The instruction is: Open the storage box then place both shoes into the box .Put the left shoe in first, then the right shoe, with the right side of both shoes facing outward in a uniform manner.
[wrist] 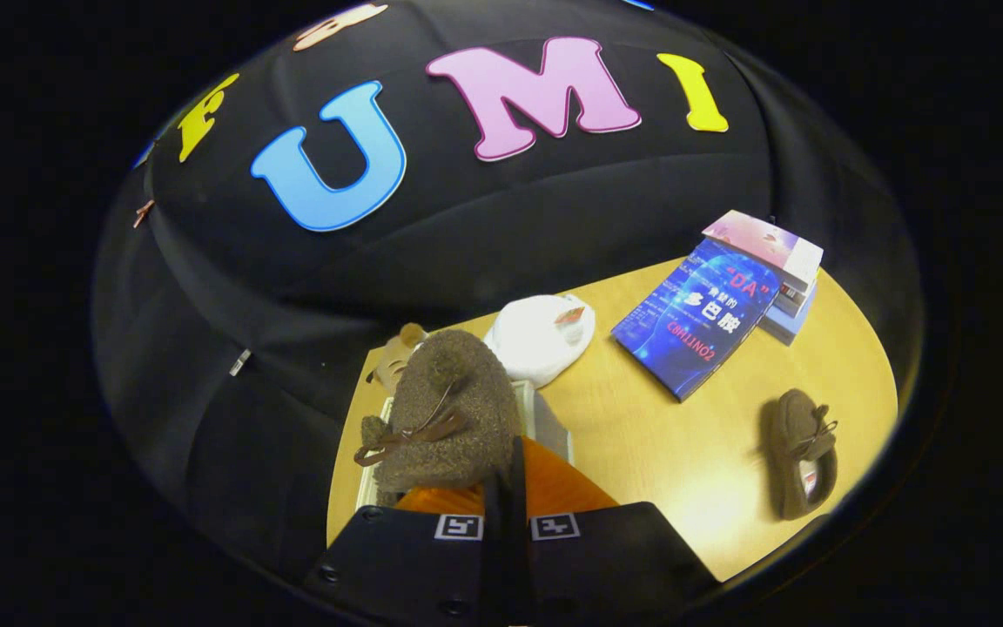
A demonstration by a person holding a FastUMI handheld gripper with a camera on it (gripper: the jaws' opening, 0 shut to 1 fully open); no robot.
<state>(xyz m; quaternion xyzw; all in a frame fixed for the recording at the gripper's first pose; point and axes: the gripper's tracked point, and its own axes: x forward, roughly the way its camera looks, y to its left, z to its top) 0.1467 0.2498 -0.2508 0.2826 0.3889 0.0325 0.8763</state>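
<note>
A brown fuzzy shoe (454, 396) with a brown lace bow hangs from my gripper (501, 475), toe pointing away from me. The fingers are shut on its near edge, with hardly any gap between them. Right under the shoe stands the white storage box (549, 422); the shoe and my fingers hide most of its opening. The second brown shoe (802, 453) lies on the wooden table (658, 435) well to the right of the fingers, its opening facing up.
A blue book (697, 318) leans against a short stack of books (784, 266) at the far right of the table. A white soft bundle (541, 335) lies just beyond the box. A small tan plush (395, 350) peeks out behind the held shoe.
</note>
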